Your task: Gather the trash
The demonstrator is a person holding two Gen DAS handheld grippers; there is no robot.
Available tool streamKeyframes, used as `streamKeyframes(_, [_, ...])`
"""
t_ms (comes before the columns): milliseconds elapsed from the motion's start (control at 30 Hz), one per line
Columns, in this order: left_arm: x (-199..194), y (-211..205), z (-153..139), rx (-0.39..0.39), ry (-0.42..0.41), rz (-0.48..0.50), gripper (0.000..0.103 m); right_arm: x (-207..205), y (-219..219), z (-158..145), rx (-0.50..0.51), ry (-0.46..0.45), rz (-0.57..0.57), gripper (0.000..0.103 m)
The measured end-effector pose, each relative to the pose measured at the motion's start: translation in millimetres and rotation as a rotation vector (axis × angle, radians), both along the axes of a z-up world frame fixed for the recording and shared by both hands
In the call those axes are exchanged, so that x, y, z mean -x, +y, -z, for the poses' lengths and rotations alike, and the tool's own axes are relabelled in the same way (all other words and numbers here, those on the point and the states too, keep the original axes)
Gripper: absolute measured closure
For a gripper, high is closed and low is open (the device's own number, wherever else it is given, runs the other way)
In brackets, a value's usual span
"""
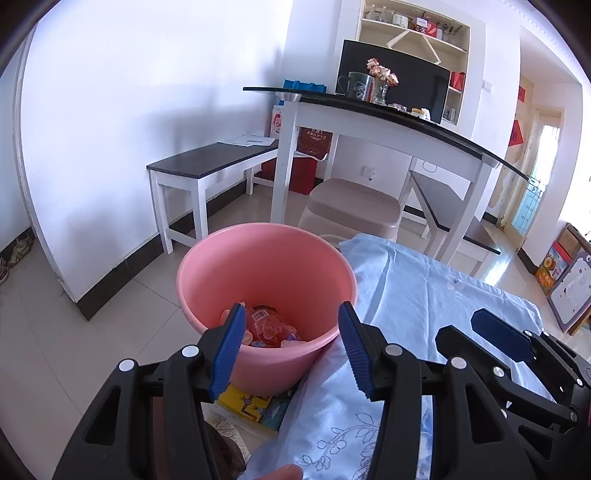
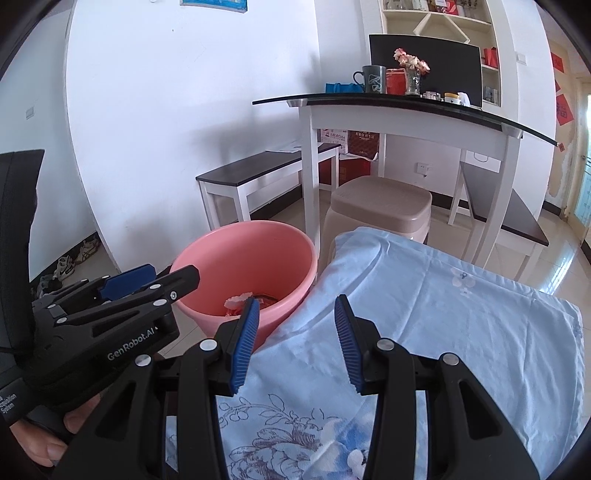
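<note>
One round pink plastic bucket on the tiled floor beside a pale blue cloth, red crumpled wrappers inside it, left gripper and right gripper both spread apart, empty.

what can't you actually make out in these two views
- Trash in the pink bucket: left wrist view, partly behind the left tongs; right wrist view, mostly below the rim.
- Bucket base: hidden by tongs in both views.
- Colourful book under the bucket: mostly covered.
- Shelf jars: too small.
</note>
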State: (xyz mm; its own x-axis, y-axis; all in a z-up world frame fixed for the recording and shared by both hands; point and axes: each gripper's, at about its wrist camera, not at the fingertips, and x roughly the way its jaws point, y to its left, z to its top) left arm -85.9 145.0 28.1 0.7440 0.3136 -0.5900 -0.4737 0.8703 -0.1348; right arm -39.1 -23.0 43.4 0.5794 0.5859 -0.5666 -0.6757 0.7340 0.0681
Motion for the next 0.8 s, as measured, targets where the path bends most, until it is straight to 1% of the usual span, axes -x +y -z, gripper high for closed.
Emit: streamKeyframes(800, [0, -7, -6, -0.013, -0.004, 0.009, 0.052, 5, -12, -1, 0.000, -0.006, 0.011, 0.060])
